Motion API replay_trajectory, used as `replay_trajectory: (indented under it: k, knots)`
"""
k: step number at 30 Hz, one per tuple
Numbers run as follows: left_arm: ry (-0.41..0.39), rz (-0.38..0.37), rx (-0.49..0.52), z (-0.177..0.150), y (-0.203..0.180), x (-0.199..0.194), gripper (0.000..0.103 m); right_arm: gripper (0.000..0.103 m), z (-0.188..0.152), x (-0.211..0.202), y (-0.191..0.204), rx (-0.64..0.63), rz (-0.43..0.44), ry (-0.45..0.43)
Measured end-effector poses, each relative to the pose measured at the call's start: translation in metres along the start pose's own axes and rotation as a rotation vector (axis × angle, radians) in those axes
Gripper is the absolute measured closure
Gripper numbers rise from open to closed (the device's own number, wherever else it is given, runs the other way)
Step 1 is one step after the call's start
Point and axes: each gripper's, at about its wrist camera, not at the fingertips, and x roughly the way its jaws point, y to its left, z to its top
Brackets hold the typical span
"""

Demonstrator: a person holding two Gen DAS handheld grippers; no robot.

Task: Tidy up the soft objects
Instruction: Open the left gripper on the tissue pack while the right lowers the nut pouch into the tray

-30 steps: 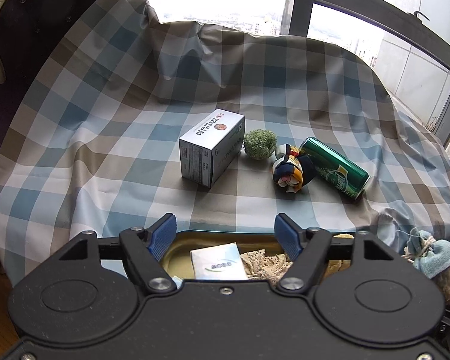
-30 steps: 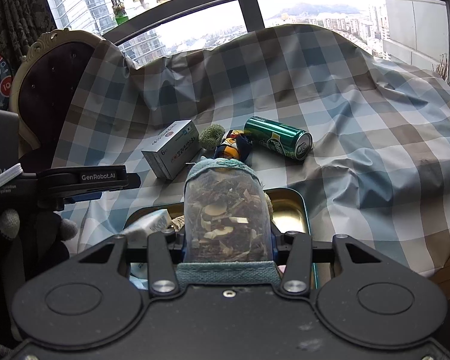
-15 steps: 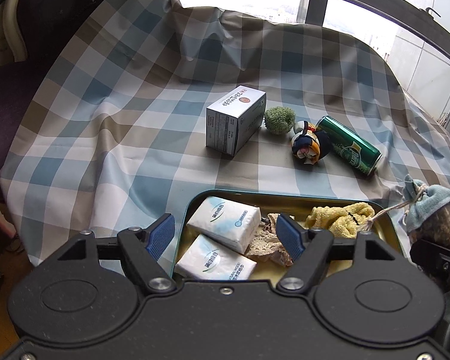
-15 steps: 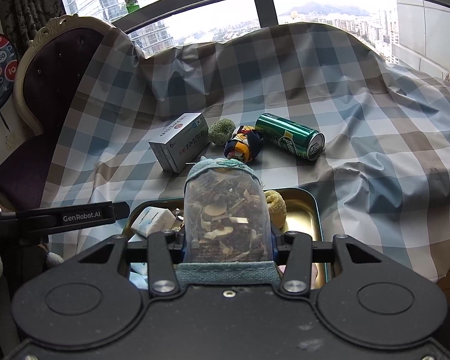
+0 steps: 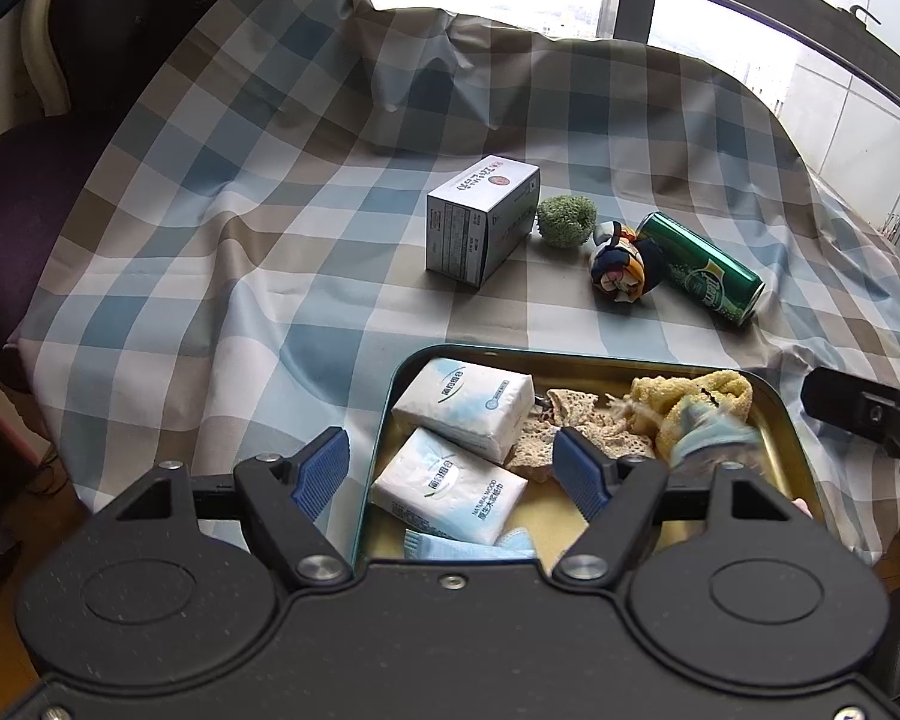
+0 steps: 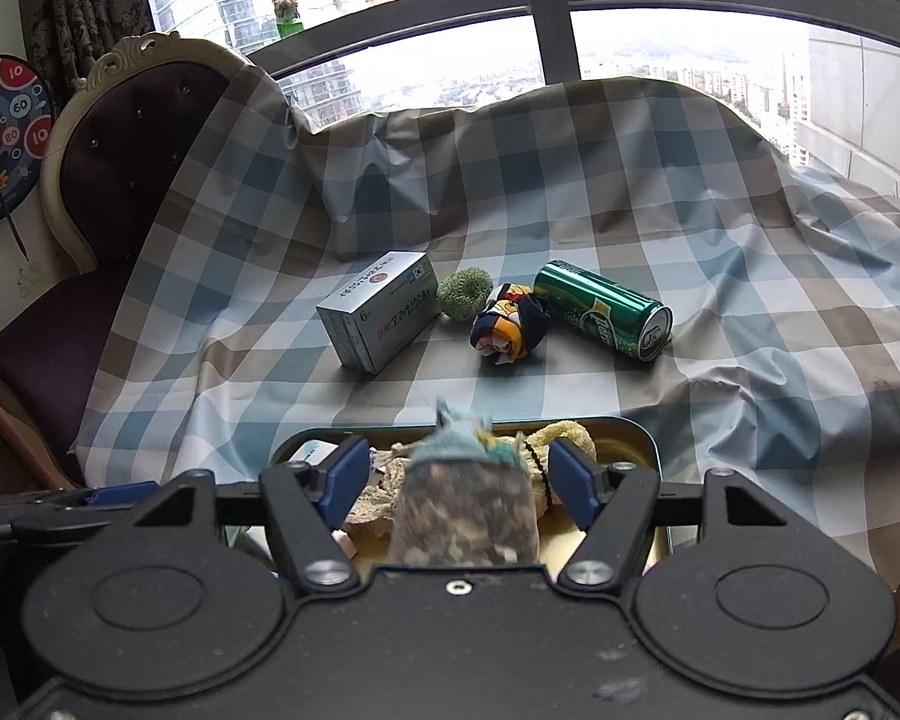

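mesh sachet (image 6: pixel 463 510) over tin tray (image 6: pixel 642 445)

two tissue packs (image 5: pixel 462 414), one can (image 5: pixel 705 267), one box (image 5: pixel 480 219)

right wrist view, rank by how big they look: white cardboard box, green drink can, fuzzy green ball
1. White cardboard box
2. Green drink can, slightly smaller than the box
3. Fuzzy green ball, clearly smallest
All three lie about equally far away.

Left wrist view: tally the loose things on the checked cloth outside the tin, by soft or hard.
Soft: 2, the green fuzzy ball and the multicoloured cloth bundle.
Hard: 2, the white box and the green can.
Total: 4.
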Motion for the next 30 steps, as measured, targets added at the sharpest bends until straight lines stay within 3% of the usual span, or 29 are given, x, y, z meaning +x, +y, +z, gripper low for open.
replay_trajectory:
  k: [27, 29, 30]
  knots:
    - [0.012, 0.01, 0.04, -0.011, -0.013, -0.003, 0.031, 0.037, -0.021, 0.002, -0.015, 0.033, -0.061, 0.073]
    - [0.011, 0.01, 0.039, -0.012, -0.014, -0.003, 0.02, 0.037, -0.022, 0.002, -0.015, 0.035, -0.061, 0.077]
    - [0.007, 0.014, 0.041, -0.013, -0.014, -0.003, 0.02, 0.037, -0.022, 0.002, -0.014, 0.035, -0.061, 0.078]
